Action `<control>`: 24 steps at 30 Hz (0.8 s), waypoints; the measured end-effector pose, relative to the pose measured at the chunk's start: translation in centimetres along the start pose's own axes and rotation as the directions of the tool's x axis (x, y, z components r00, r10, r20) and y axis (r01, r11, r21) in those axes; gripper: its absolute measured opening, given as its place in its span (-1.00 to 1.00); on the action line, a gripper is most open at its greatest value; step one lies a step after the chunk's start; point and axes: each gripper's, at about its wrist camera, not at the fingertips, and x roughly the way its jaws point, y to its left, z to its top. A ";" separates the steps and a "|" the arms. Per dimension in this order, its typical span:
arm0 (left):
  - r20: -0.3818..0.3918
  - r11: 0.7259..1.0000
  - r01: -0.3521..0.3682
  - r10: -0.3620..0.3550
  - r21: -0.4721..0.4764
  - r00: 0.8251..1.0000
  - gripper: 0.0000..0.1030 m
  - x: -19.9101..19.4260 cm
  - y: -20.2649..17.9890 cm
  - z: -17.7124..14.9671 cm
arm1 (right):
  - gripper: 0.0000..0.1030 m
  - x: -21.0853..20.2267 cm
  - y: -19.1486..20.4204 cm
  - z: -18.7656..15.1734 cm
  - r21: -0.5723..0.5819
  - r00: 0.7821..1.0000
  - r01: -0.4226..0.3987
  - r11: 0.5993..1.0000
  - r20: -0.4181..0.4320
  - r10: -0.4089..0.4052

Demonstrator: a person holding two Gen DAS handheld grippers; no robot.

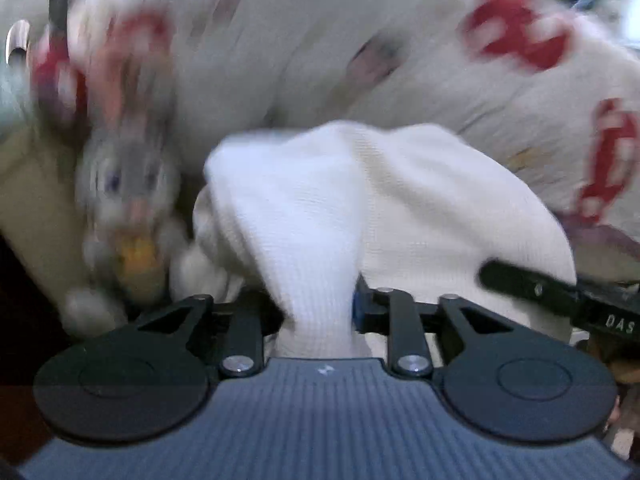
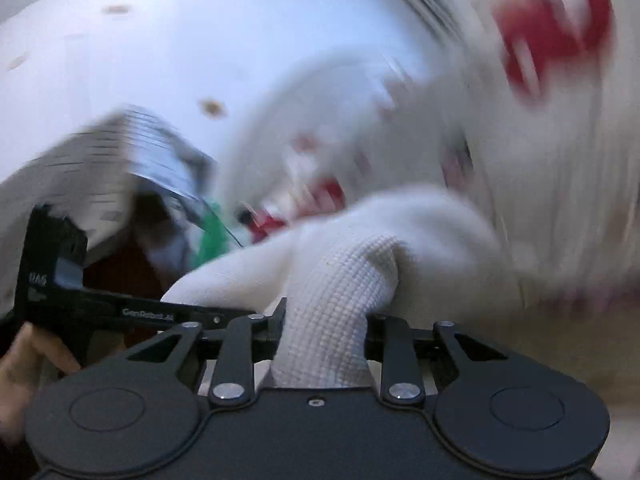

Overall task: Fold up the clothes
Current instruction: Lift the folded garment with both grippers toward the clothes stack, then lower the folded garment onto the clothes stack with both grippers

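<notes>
1. The left gripper (image 1: 320, 312) was clamped on a bunched fold of a white garment (image 1: 360, 200), the cloth squeezed into a narrow neck between the jaws and spreading out above them.
2. The right gripper (image 2: 320, 340) was clenched on another pinch of the same white garment (image 2: 352, 280), gathered the same way, with its waffle-like knit showing clearly near the jaws.
3. The garment was held up between the two grippers, its body hanging beyond them; red printed patches (image 1: 520, 32) and what looked like a rabbit picture (image 1: 128, 184) showed on the far cloth (both were badly blurred, so the design could not be read, nor whether that cloth was all one piece with the held fabric).
4. In the right wrist view the other gripper's black frame (image 2: 100, 308) sat at the left edge, with part of a hand (image 2: 28, 360) beneath it.
5. By its look the garment would handle as soft, light and limp: it draped and puckered wherever it was pinched, held no shape of its own, and was in no way fragile.
6. The textured knit probably gave the pads decent purchase, though a thick bunch could creep out of a loose pinch.
7. The sensible places to hold appeared to be two matching edge points, shoulders or hem corners, so that the cloth would hang flat and fold square (a mid-panel pinch would let it sag).
</notes>
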 end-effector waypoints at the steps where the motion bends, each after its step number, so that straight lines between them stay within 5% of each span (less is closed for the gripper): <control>1: -0.060 0.998 -0.049 0.047 -0.042 0.997 -0.40 3.0 1.4 -0.9 | -0.24 2.2 -1.7 -0.7 0.083 0.997 0.020 0.996 -0.075 -0.014; 3: -0.123 0.991 -0.105 0.094 -0.086 0.988 -0.40 7.1 3.2 -3.0 | -0.23 5.9 -5.8 -3.2 0.223 0.967 0.115 0.968 -0.250 -0.058; 4: -0.110 0.989 -0.110 0.099 -0.102 0.989 -0.23 8.0 3.7 -4.4 | -0.20 6.6 -7.5 -4.3 0.268 0.956 0.146 0.952 -0.286 -0.066; 8: 0.033 0.966 -0.079 0.090 -0.246 0.995 -0.20 7.2 5.6 -8.5 | 0.12 3.9 -10.7 -6.3 0.391 0.979 0.027 0.920 -0.198 0.056; 13: 0.245 0.935 -0.082 0.174 -0.344 0.954 0.05 1.2 4.4 -14.0 | 0.37 0.2 -9.8 -8.6 0.289 0.969 -0.047 0.956 -0.220 0.114; 18: 0.298 0.829 0.060 0.131 -0.556 0.945 0.13 -0.8 6.2 -19.6 | 0.45 0.1 -9.6 -10.7 0.269 0.948 -0.047 0.962 -0.291 0.128; 24: 0.358 0.710 0.290 -0.058 -0.641 0.932 0.36 2.1 8.0 -21.0 | 0.44 1.2 -9.3 -11.6 0.294 0.956 -0.076 0.953 -0.251 0.153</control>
